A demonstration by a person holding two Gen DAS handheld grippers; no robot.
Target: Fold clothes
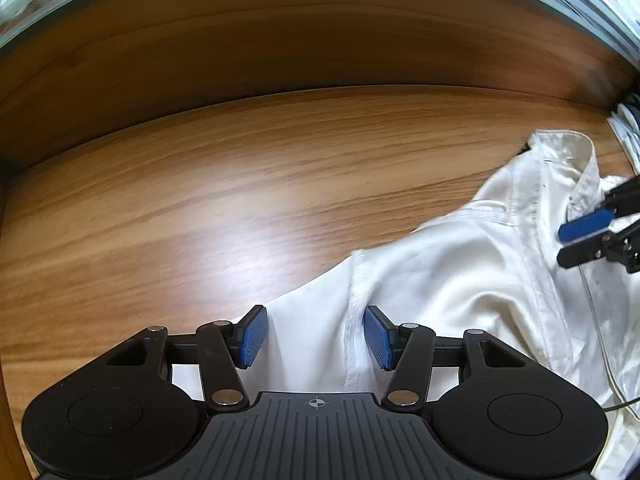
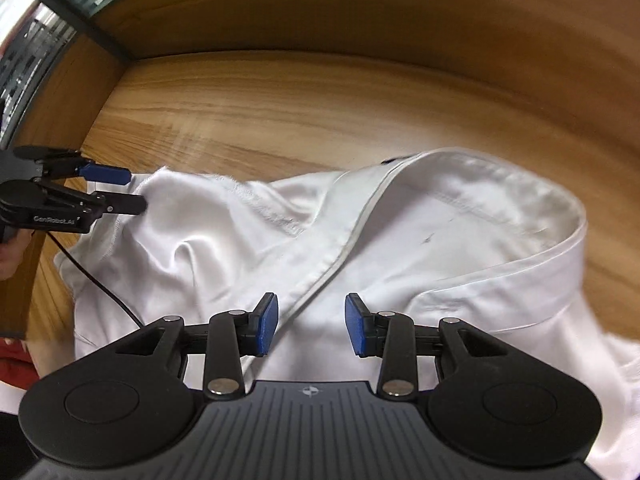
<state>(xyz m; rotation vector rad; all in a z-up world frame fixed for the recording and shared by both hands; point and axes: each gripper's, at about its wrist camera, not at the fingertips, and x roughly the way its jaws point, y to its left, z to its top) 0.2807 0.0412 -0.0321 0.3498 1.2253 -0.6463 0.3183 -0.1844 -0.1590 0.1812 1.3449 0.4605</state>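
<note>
A white collared shirt (image 2: 400, 240) lies crumpled on the wooden table (image 2: 248, 120), collar (image 2: 520, 196) to the right. My right gripper (image 2: 312, 330) hangs open just above the shirt's front; the button-band edge (image 2: 344, 248) runs up between its blue pads, which do not press it. In the left wrist view my left gripper (image 1: 315, 336) is open over the shirt's (image 1: 460, 280) shoulder part, a seam (image 1: 356, 312) lying close to the right pad. The right wrist view shows the left gripper (image 2: 134, 190) at the shirt's left edge, jaws apart. The right gripper (image 1: 570, 242) sits near the collar (image 1: 576, 160).
A wooden back panel (image 1: 320, 40) rises behind the table, with a metal-framed window (image 2: 48, 20) beyond. A black cable (image 2: 108, 292) trails over the shirt's left side. A hand (image 2: 8, 256) holds the left gripper. White items (image 1: 628, 132) lie at the far right edge.
</note>
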